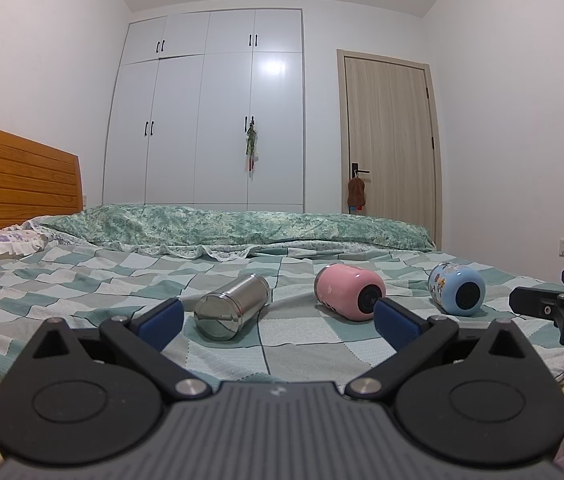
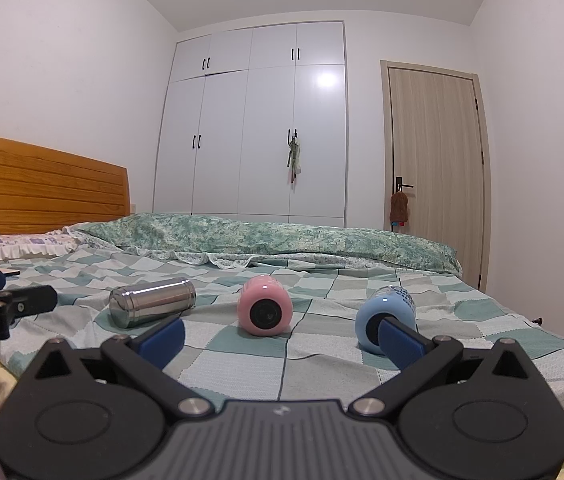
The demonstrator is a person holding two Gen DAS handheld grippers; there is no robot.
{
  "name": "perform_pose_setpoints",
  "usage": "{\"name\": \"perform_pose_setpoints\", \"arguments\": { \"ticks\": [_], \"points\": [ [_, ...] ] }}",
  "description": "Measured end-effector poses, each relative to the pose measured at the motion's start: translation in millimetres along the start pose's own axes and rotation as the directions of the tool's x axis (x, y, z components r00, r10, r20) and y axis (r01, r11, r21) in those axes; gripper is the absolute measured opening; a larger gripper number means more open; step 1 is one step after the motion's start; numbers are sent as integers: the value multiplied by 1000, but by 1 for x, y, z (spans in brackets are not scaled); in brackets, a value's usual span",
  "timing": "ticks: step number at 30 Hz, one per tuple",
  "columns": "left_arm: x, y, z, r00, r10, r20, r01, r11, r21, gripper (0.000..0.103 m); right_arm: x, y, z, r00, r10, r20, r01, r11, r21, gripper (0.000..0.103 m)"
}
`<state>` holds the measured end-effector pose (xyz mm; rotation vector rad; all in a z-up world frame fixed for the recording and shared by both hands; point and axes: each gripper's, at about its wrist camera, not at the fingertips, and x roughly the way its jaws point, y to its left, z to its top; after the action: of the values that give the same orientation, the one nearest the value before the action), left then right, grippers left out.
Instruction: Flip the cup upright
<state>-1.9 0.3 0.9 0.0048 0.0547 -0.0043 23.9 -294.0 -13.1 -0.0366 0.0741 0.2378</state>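
Ahead of both wide-open grippers, left gripper (image 1: pixel 277 316) and right gripper (image 2: pixel 282 334): checked bed (image 1: pixel 81 280), white wardrobe (image 1: pixel 209 120), wooden door (image 1: pixel 388 136). Lying on their sides there: steel cup (image 1: pixel 231 306), pink cup (image 1: pixel 348 290), blue cup (image 2: pixel 386 314), this last partly hidden behind the right gripper's finger.

We are looking across a bed (image 1: pixel 241 344) covered in a green checked sheet, with a wooden headboard (image 1: pixel 17 176) standing at the left. A white wardrobe (image 1: pixel 209 112) is filling the far wall, a pale wooden door (image 1: pixel 390 128) is standing beside it, and light is glaring on one panel.
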Motion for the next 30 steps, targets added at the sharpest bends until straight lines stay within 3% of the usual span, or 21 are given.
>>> {"name": "perform_pose_setpoints", "arguments": {
  "ticks": [26,30],
  "points": [
    [2,-2,1,1000,-3,-16,3,1000,1,103,1,1,-1,1000,5,-8,-5,1000,-2,103],
    [8,-2,4,998,-13,-55,13,1000,-4,103,13,-1,3,997,58,-50,-58,998,5,103]
  ]
}}
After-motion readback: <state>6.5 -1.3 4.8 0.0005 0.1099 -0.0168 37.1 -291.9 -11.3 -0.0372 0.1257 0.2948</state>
